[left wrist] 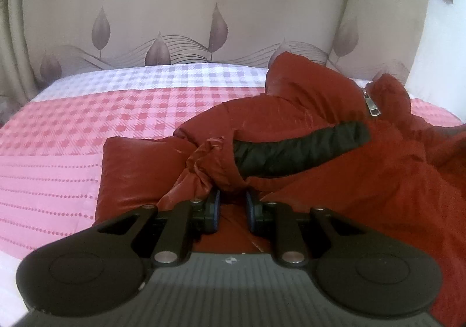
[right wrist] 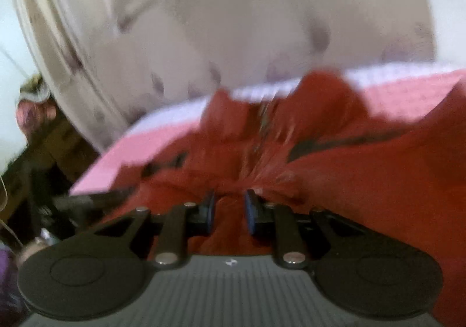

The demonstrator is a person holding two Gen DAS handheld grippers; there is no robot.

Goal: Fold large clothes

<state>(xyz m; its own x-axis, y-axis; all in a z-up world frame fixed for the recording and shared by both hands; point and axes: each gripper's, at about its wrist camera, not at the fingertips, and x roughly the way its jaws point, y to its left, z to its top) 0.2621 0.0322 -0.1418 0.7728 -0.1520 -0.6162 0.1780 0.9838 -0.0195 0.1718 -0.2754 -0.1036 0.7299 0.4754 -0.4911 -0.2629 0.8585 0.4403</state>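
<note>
A red puffy jacket [left wrist: 320, 111] lies crumpled on the bed, with a black stripe [left wrist: 291, 152] across it and a metal zipper pull [left wrist: 372, 107] near its collar. My left gripper [left wrist: 233, 199] is shut on a bunched fold of the red fabric at the jacket's near edge. The right wrist view is blurred. There the same jacket [right wrist: 364, 181] fills the lower right, its creases gather toward my right gripper [right wrist: 230, 199], and red cloth sits pinched between the blue pads [right wrist: 250, 210].
The bed has a pink and white checked cover [left wrist: 87, 129], bare to the left of the jacket. A padded headboard [left wrist: 174, 6] with a leaf print rises behind. In the right wrist view the bed's edge [right wrist: 96, 181] drops to dark clutter [right wrist: 43, 158] at the left.
</note>
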